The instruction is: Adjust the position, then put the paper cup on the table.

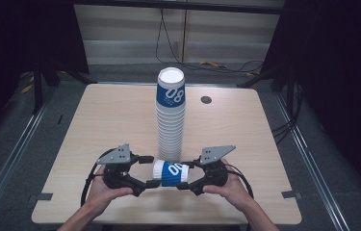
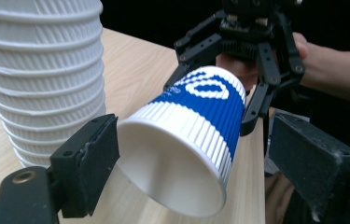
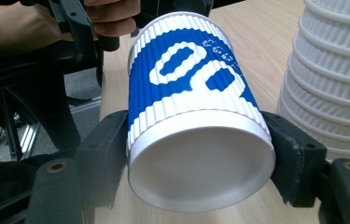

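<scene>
Blue-and-white ribbed paper cup (image 1: 170, 173) lies sideways, near the tall cup stack (image 1: 171, 120) — right gripper (image 1: 184, 174) pinches its base; left gripper (image 1: 150, 171) spread around the rim. Light, crushable — hold gently.

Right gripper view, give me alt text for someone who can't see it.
The right gripper clamps the closed base end of a blue and white ribbed paper cup lying sideways above a wooden table. A tall stack of white ribbed cups stands at right.
</scene>
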### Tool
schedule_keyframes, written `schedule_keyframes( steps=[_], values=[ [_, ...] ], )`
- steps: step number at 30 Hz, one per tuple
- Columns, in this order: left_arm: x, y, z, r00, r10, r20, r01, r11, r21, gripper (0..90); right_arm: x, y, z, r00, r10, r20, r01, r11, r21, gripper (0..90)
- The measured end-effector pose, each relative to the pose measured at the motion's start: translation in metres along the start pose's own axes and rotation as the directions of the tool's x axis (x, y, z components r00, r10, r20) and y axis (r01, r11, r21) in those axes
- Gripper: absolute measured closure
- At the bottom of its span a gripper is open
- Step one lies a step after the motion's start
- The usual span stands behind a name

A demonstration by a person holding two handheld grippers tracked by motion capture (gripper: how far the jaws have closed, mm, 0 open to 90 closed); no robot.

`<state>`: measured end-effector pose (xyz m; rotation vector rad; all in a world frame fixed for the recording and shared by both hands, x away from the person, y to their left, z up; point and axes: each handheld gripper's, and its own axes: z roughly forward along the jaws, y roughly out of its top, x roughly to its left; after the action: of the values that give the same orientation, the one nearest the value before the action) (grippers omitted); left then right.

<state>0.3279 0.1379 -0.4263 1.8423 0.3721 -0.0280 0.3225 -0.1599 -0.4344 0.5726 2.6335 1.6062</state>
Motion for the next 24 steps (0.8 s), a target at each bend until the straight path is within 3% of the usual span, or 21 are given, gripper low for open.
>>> schedule_keyframes(
  steps=[11, 19, 24],
  values=[
    [0.0018, 0.0001, -0.0014, 0.9999, -0.012, -0.002, 0.012, 0.9997, -0.019, 15.9, 0.0001, -0.0013, 0.0005, 0.9997, -0.009, -0.023, 0.007, 0.999, -0.05, 29.1],
    [0.0018, -0.002, 0.0039, 0.9995, -0.025, 0.02, 0.025, 0.9996, 0.013, 15.7, 0.0012, -0.0004, 0.0019, 0.9986, 0.001, -0.053, -0.003, 0.999, -0.053, 29.0],
    [0.005, -0.0025, 0.0052, 0.9989, -0.045, 0.014, 0.045, 0.9989, 0.015, 15.3, -0.0005, 0.0003, 0.0008, 0.9971, 0.009, -0.076, -0.016, 0.996, -0.091, 29.1]
  ],
)
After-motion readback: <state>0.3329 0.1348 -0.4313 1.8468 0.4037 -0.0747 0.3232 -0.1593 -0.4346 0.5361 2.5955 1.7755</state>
